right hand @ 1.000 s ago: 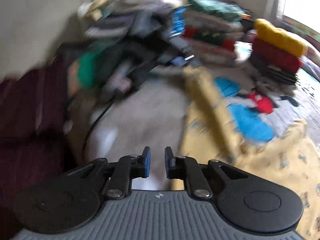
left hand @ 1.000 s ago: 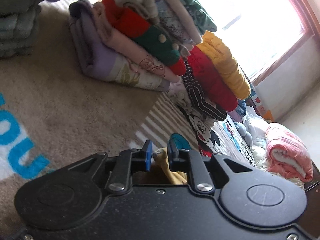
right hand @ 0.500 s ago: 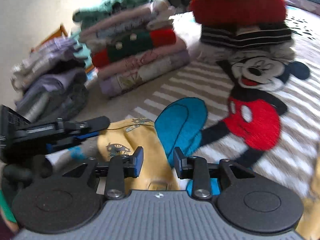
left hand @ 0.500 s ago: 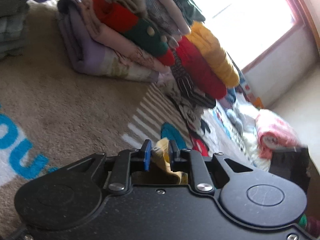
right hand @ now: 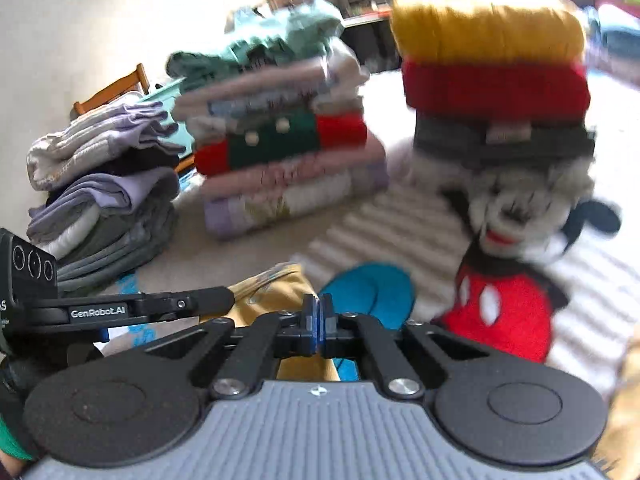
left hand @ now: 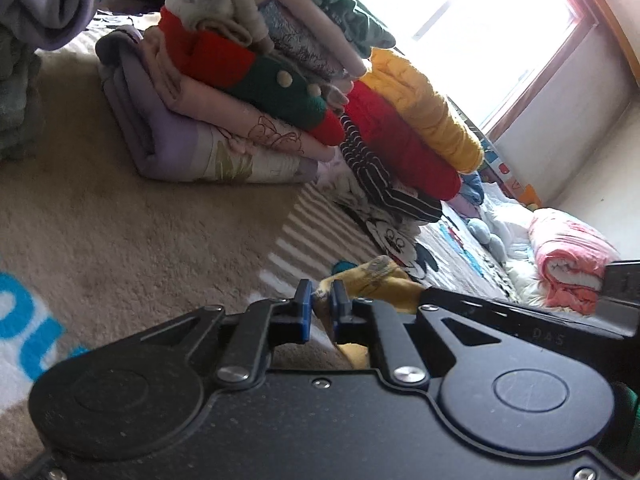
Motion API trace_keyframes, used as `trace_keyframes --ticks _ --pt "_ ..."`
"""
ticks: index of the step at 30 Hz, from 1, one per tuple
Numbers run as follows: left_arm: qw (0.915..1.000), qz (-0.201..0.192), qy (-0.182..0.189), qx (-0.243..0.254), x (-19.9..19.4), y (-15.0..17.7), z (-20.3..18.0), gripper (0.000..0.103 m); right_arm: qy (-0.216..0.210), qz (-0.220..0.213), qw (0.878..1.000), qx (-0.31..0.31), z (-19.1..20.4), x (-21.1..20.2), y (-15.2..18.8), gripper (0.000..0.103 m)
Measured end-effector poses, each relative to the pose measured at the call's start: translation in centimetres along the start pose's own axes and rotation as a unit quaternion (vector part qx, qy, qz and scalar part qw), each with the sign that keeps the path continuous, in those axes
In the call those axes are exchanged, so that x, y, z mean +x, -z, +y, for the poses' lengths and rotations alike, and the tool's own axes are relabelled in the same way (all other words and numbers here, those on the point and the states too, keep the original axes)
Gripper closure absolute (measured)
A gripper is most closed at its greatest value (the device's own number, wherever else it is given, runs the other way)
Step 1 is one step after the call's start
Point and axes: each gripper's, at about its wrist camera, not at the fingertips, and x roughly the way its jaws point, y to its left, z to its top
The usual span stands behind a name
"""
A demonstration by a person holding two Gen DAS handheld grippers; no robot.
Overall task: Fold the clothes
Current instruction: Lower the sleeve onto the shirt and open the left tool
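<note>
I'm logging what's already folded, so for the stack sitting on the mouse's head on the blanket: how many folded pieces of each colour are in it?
Yellow knit: 1
Red knit: 1
Dark striped piece: 1
Total: 3

A pale fluffy layer may lie beneath the striped one, but blur makes it hard to tell from the blanket.
</note>
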Motion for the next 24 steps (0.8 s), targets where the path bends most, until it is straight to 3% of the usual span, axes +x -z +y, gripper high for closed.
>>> trace_keyframes --ticks 2,9,11,14,17,19,21,24 --pt "1.0 0.001 -0.008 0.003 0.5 0.1 -0.1 0.096 0.023 -0.002 0.999 -0.038 0.6 -0.1 -0.2 0.1" --pt "0.9986 -0.002 -0.05 -0.019 1.0 -0.3 0.7 0.095 0.053 0.014 0.997 -0.045 -0.2 1.7 0.6 0.099" --pt "0.9979 -0.003 -0.059 -0.028 1.0 -0.4 1.0 0.094 0.079 0.016 0.996 -0.039 -0.5 1.9 0.7 0.092" --pt "0.9982 -0.008 -0.04 -0.043 0.1 -1.0 1.6 0.093 0.092 0.005 0.995 -0.039 -0.6 0.6 0.7 0.085" --pt "0.9984 0.001 -0.014 -0.056 -0.7 -1.3 1.8 0.077 0.101 -0.008 0.992 -0.071 0.3 -2.4 1.2 0.081" --pt "0.9973 0.013 0.002 -0.072 -0.7 -1.2 1.9 0.063 0.098 -0.014 0.99 -0.101 1.7 -4.9 2.6 0.071" --pt "0.9959 0.026 0.014 -0.086 -0.7 -1.0 1.9 0.059 0.099 -0.017 0.987 -0.128 3.2 -7.2 4.3 0.065" --pt "0.996 0.04 -0.002 -0.08 -0.1 -0.6 1.2 0.059 0.094 0.003 0.978 -0.186 7.1 -9.3 8.7 0.064"
